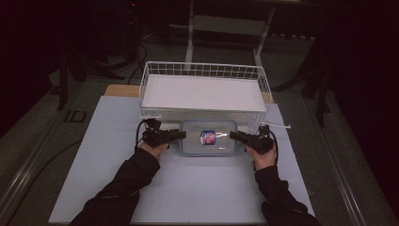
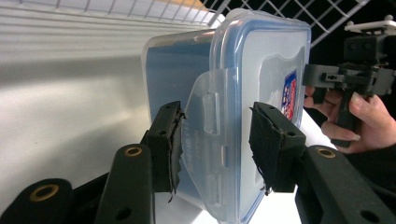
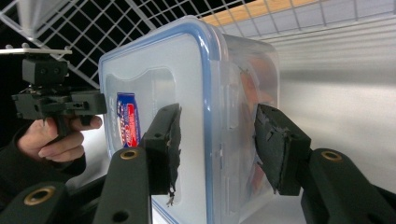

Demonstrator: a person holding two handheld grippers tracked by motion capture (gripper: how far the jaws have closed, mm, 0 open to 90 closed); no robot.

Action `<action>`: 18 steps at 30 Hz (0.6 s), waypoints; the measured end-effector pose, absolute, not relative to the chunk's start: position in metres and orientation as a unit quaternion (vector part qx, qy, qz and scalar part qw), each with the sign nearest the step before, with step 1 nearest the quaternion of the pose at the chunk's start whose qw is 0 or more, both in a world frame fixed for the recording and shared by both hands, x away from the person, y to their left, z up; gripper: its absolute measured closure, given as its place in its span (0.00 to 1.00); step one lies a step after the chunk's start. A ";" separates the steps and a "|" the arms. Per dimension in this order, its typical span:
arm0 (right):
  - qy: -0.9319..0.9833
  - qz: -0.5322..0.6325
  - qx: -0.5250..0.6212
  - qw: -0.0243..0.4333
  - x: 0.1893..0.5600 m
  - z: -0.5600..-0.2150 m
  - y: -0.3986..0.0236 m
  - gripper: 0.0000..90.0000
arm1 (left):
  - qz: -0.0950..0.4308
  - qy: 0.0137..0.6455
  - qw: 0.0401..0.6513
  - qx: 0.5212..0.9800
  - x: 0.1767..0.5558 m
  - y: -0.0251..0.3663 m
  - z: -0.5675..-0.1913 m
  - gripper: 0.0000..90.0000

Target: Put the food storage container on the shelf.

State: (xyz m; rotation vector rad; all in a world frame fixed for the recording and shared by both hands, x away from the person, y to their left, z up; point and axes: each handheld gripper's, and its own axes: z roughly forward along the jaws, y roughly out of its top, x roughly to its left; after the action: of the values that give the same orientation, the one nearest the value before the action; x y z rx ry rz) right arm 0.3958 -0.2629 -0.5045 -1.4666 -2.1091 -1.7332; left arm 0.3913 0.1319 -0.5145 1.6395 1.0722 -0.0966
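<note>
A clear plastic box [image 1: 208,149] with a blue-rimmed lid and a red and blue label lies flat on the white table just in front of the wire basket. My left gripper [image 1: 182,135] is at its left end and my right gripper [image 1: 232,135] at its right end, both pointing inward. In the left gripper view the box's [image 2: 261,60] latch flap stands between the open jaws of my left gripper [image 2: 215,135], with a thin gap on the lid side. In the right gripper view my right gripper [image 3: 217,140] straddles the box's [image 3: 154,70] other end, pads slightly apart from it.
A white wire basket [image 1: 202,66] with a white floor stands directly behind the box, its front wall close to both grippers. The white table cover [image 1: 188,188] stretches toward the person. Dark floor and stand legs surround the table.
</note>
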 end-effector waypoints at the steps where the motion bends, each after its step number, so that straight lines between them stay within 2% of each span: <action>1: -0.678 -0.561 -0.475 0.022 0.397 -0.505 -0.263 0.57 | -0.042 0.456 0.559 0.692 0.392 0.132 -0.515 0.61; 9: -0.665 -0.561 -0.492 0.016 0.402 -0.509 -0.261 0.55 | -0.025 0.454 0.575 0.680 0.398 0.131 -0.518 0.59; 13: -0.675 -0.547 -0.495 -0.030 0.400 -0.505 -0.254 0.57 | 0.010 0.453 0.572 0.684 0.398 0.127 -0.520 0.57; 18: -0.676 -0.543 -0.496 -0.060 0.400 -0.506 -0.250 0.53 | 0.058 0.452 0.569 0.685 0.395 0.123 -0.518 0.58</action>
State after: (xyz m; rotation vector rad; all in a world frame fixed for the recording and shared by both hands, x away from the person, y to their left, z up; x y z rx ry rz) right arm 0.3997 -0.2503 -0.5061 -1.6195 -2.2074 -1.7732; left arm 0.3954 0.1233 -0.5179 1.6071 1.0601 0.1350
